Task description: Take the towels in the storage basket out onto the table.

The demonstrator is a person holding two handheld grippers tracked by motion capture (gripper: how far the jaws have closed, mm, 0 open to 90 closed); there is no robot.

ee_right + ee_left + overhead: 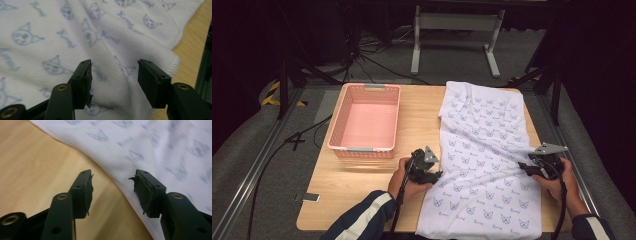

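A white towel (pixel 484 150) printed with blue cat faces lies spread over the right half of the wooden table (pixel 362 195). My left gripper (pixel 438 175) is at the towel's left edge, near the front. In the left gripper view, my left gripper (pixel 113 182) is open, one jaw over bare wood and the other over the towel's hem (pixel 150 145), nothing pinched. My right gripper (pixel 524 166) is at the towel's right edge. In the right gripper view, my right gripper (pixel 115 70) is open above a raised fold of towel (pixel 50 37), close to its stitched border.
An empty pink plastic basket (pixel 337 120) stands at the table's back left. A small dark flat object (pixel 307 197) lies at the table's front left edge. Beyond the table are cables and a white stand (pixel 457 22) on the floor.
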